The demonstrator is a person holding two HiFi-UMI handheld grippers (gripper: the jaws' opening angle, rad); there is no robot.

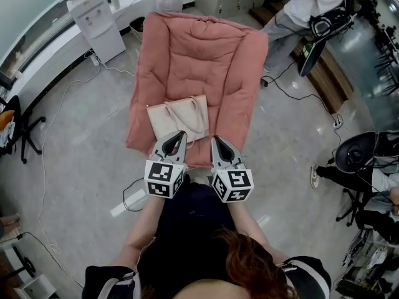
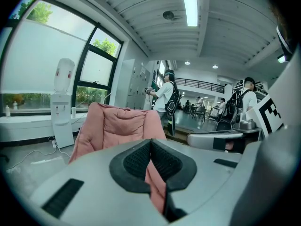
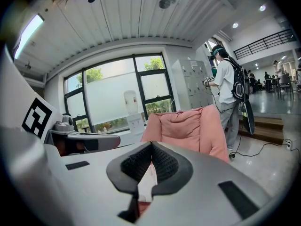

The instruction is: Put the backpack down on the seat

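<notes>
The pink padded seat (image 1: pixel 199 55) is sitting mid-floor, with the beige backpack (image 1: pixel 177 118) lying flat on its cushion near the front edge. Right by it, the left gripper (image 1: pixel 181 133) and right gripper (image 1: pixel 215 139) are hovering side by side, both with jaws pressed together and holding nothing.

The seat (image 1: pixel 199 55) is soft matt cloth, the backpack (image 1: pixel 177 120) smooth and leather-like, the floor (image 1: pixel 75 148) glossy.

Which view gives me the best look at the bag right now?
The head view: the bag lies almost whole on the chair seat, handles showing. The left gripper view shows only the chair back, no bag. The right gripper view gives at most a pale sliver below its jaws, maybe the bag.
</notes>
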